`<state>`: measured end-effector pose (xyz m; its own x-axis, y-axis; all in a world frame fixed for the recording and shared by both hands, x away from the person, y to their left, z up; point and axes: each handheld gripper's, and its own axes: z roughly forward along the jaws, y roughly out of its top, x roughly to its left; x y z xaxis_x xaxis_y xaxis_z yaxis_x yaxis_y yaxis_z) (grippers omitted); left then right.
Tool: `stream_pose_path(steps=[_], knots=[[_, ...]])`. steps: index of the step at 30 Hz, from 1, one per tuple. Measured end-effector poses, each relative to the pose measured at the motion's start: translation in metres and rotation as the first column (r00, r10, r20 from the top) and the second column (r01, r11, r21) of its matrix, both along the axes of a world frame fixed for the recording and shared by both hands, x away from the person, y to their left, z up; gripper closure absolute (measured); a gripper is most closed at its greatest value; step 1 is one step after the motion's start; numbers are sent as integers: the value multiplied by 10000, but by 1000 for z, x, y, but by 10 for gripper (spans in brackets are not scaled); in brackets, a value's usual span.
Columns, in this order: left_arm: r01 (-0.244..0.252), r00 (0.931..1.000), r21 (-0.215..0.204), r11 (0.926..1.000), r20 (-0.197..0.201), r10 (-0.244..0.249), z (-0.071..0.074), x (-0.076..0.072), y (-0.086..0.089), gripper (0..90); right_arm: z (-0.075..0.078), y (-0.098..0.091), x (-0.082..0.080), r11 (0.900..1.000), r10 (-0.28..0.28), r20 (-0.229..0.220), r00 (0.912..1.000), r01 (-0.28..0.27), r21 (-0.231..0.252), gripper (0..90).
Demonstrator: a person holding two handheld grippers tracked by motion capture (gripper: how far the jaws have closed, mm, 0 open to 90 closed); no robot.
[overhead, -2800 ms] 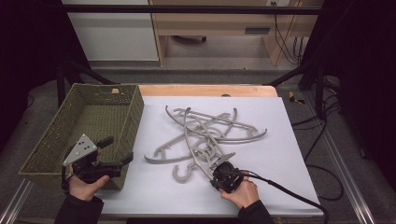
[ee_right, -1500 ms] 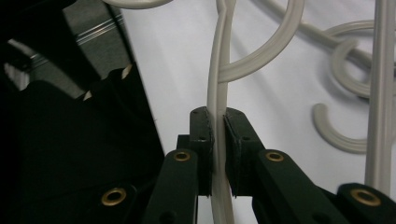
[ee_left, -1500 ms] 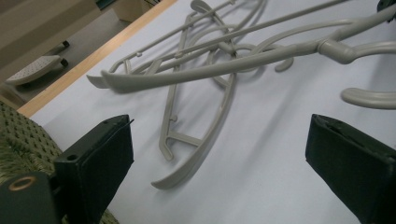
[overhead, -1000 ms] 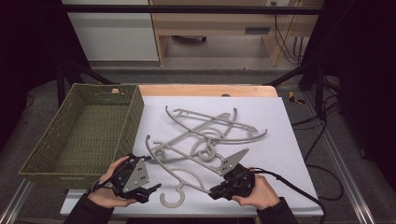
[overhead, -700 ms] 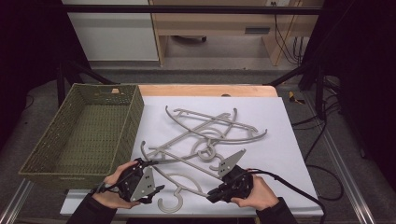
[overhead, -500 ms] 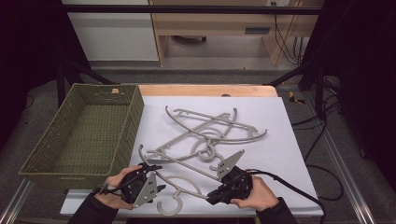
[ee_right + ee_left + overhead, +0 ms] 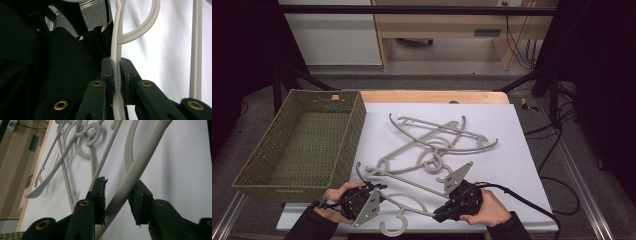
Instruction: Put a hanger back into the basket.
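A grey plastic hanger [image 7: 412, 204] lies at the front of the white table cover [image 7: 517, 155], its hook [image 7: 392, 227] pointing toward the front edge. My right gripper [image 7: 439, 215] is shut on one arm of the hanger [image 7: 115, 37], and the thin edge sits tight between the pads. My left gripper [image 7: 379, 192] is at the hanger's other end. The hanger's bar [image 7: 140, 160] runs slantwise between its jaws. The jaws of the left gripper [image 7: 117, 195] have just been closing and stand close on both sides of the bar, with a sliver of gap at the right pad [image 7: 136, 203].
A pile of several more grey hangers [image 7: 437, 142] lies tangled in the middle of the cover. A green woven basket [image 7: 354, 125] stands empty at the left, beside the left hand. The front table edge is close below both hands. A cable [image 7: 532, 207] trails right.
The left gripper came from the basket to the front hanger and its jaws narrowed around the bar. The right gripper drew the hanger toward the front edge, then held still.
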<state>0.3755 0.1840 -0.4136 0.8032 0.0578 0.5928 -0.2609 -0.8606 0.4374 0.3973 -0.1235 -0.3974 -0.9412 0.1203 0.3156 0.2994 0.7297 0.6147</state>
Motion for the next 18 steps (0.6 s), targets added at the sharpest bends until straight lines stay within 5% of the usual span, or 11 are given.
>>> stream_pose_path(steps=[14,18], knots=[[-72,9994,168,9998,344,67,6,-7,-2,770,6,-8,1,9973,-449,989,9941,389,615,799],[-219,9997,-233,9995,-134,216,14,-7,-1,814,9,-16,3,9891,-1257,1652,9782,1107,969,777]])
